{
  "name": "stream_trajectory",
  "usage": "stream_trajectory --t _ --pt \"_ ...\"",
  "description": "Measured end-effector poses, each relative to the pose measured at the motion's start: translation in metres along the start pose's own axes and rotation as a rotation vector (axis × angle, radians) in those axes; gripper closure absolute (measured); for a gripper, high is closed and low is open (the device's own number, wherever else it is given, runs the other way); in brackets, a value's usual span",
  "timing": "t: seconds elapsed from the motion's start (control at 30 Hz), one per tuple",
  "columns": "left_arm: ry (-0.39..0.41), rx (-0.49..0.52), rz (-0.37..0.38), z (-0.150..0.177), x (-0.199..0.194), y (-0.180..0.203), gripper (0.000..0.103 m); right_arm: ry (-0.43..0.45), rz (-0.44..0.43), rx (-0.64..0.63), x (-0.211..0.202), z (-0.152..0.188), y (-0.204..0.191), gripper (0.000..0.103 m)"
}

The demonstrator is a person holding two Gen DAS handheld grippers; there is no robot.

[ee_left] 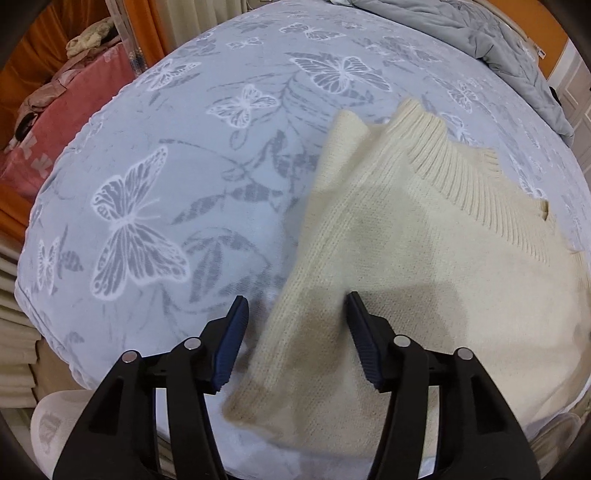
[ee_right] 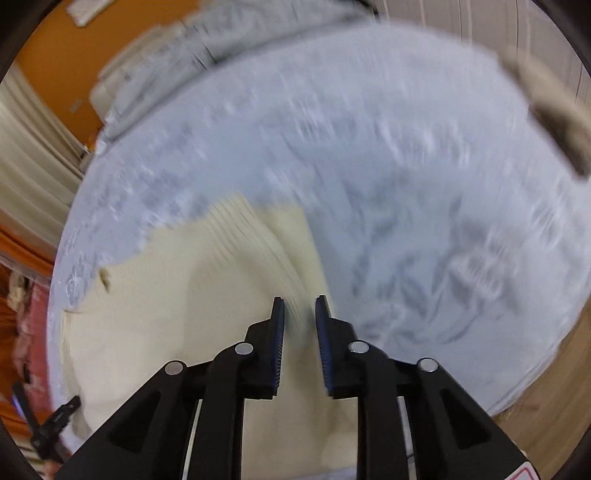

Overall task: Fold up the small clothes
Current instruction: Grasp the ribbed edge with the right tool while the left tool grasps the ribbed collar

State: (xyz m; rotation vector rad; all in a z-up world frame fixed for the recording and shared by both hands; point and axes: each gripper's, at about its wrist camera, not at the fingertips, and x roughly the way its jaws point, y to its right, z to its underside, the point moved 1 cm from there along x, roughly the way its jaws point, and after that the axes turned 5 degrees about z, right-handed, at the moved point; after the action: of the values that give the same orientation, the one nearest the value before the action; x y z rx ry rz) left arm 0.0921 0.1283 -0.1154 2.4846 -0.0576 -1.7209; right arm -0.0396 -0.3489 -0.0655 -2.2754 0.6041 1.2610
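A cream knitted sweater [ee_left: 424, 240] lies on a pale blue butterfly-print bedspread [ee_left: 147, 166]. Its ribbed collar points to the far right and one sleeve [ee_left: 295, 314] runs down toward me. My left gripper [ee_left: 295, 306] is open, its jaws wide apart over the sleeve, holding nothing. In the blurred right wrist view the sweater [ee_right: 184, 314] fills the lower left. My right gripper [ee_right: 300, 306] hovers over the sweater's right edge with a narrow gap between its jaws and nothing between them.
A grey quilt [ee_left: 480, 33] is bunched at the far end of the bed. A pink blanket pile [ee_left: 55, 122] sits beside the bed on the left. A beige garment [ee_right: 554, 110] lies at the bedspread's far right edge. Orange walls surround the bed.
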Motion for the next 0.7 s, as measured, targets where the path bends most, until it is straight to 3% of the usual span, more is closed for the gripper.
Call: stream_trajectory --t 0.07,0.17,0.27,0.4,0.43,0.47,0.5,0.53,0.57,0.63,0.7 --pt "0.048 -0.009 0.001 -0.003 -0.014 0.002 0.052 0.034 -0.034 -0.095 -0.012 -0.004 -0.027 0.079" --pt "0.112 0.001 0.059 -0.02 -0.032 0.017 0.05 0.069 0.001 -0.221 -0.005 -0.016 -0.06 0.049" --pt "0.104 0.027 0.079 -0.049 -0.027 0.037 0.033 0.058 0.051 -0.215 0.018 -0.033 -0.055 0.043" --pt "-0.005 0.058 0.106 -0.08 0.018 0.057 0.031 -0.071 0.076 -0.186 0.061 -0.047 -0.043 0.043" --pt "-0.034 0.058 0.102 -0.08 0.027 0.058 0.038 -0.1 0.069 -0.188 0.069 -0.046 -0.039 0.046" --pt "-0.062 0.052 0.11 -0.08 0.035 0.06 0.055 -0.15 0.005 -0.195 0.077 -0.043 -0.042 0.097" --pt "-0.076 0.027 0.138 -0.082 0.039 0.058 0.072 -0.155 -0.038 -0.193 0.075 -0.039 -0.043 0.095" --pt "-0.059 0.01 0.144 -0.084 0.034 0.058 0.086 -0.089 -0.079 -0.199 0.06 -0.04 -0.046 0.095" --pt "-0.042 0.0 0.147 -0.087 0.028 0.057 0.093 -0.05 -0.097 -0.206 0.049 -0.041 -0.047 0.095" --pt "-0.004 -0.017 0.151 -0.096 0.017 0.05 0.093 0.009 -0.111 -0.178 0.037 -0.048 -0.038 0.096" --pt "-0.006 -0.019 0.129 -0.103 0.022 0.042 0.092 -0.026 -0.087 -0.123 0.057 -0.054 -0.022 0.096"
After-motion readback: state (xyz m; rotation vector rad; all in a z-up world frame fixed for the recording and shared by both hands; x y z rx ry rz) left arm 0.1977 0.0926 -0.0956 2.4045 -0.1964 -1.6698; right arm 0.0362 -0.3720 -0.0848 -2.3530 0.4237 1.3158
